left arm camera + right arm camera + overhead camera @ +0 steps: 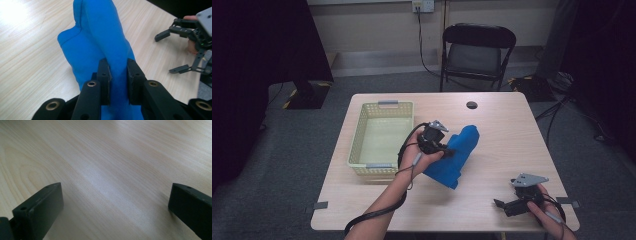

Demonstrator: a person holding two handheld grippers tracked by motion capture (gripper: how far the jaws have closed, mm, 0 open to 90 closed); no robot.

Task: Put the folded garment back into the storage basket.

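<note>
A blue cloth [460, 152] lies bunched near the middle of the wooden table [497, 130]. My left gripper [443, 148] is shut on a raised fold of the blue cloth [100, 40], pinched between both jaws in the left gripper view. My left gripper [118, 75] holds the fold upright while the rest of the cloth trails onto the table. My right gripper [503, 204] rests low near the table's front right edge, open, with nothing between its jaws. In the right gripper view my right gripper [115, 197] spans bare wood.
A pale yellow plastic basket [382, 135] stands left of the cloth, with nothing in it. A small dark round spot [471, 105] marks the table's far side. A black folding chair [477, 52] stands beyond the table. Tape tabs [317, 205] mark the front corners.
</note>
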